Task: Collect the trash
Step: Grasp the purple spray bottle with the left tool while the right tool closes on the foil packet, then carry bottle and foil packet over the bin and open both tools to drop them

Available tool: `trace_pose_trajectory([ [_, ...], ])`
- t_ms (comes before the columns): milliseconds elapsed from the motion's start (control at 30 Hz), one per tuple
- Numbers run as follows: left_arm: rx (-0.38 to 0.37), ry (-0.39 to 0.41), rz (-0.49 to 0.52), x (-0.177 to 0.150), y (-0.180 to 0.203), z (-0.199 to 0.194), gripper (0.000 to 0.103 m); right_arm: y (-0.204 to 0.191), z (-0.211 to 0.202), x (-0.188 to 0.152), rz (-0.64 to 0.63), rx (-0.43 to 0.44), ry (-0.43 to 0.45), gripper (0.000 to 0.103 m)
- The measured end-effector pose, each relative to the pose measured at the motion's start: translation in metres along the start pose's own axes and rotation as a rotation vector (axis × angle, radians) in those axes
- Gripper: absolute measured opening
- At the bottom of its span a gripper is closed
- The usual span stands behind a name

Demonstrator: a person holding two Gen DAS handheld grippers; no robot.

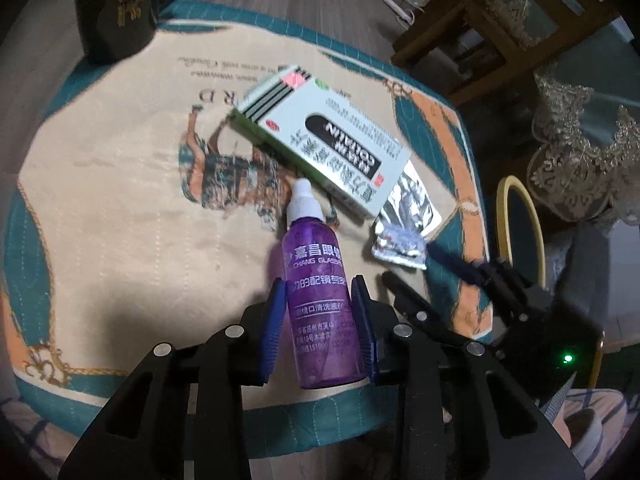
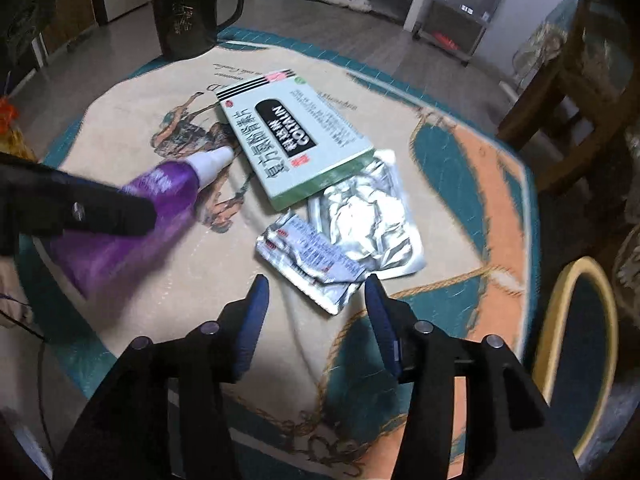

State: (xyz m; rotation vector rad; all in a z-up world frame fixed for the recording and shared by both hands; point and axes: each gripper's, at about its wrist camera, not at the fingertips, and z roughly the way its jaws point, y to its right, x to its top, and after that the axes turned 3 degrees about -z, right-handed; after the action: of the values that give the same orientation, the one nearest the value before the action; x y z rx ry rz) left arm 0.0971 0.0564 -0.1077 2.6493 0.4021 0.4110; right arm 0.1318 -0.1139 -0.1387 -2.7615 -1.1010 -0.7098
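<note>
Purple bottle: translucent plastic with a white nozzle (image 1: pixel 316 300), clamped between the blue pads of the left gripper (image 1: pixel 318 292), nozzle tip touching the pale green cardboard medicine box (image 1: pixel 320 136).
Right gripper (image 2: pixel 314 292): jaws spread wide, holding nothing (poised just short of the foil).
Crumpled silver foil packets (image 2: pixel 320 268): on the patterned cloth (image 2: pixel 160 280), beside the box.
Black mug (image 2: pixel 186 14): far edge.
</note>
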Motion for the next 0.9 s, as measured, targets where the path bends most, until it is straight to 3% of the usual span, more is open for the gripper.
trace_pose_trajectory([
  [67,0.004,0.019,-0.001,0.003,0.0,-0.004,0.034,0.004,-0.001,-0.002,0.035,0.032,0.002,0.012],
  [200,-0.001,0.046,-0.002,0.008,0.001,-0.011,0.034,0.016,-0.007,-0.006,0.129,0.12,0.019,0.004],
  [500,-0.024,0.101,0.021,0.016,0.015,-0.025,0.033,0.042,-0.023,-0.017,0.337,0.266,0.074,0.003],
  [900,-0.06,0.142,0.092,0.018,0.051,-0.037,0.033,0.059,-0.067,-0.022,0.335,0.182,0.125,0.003],
])
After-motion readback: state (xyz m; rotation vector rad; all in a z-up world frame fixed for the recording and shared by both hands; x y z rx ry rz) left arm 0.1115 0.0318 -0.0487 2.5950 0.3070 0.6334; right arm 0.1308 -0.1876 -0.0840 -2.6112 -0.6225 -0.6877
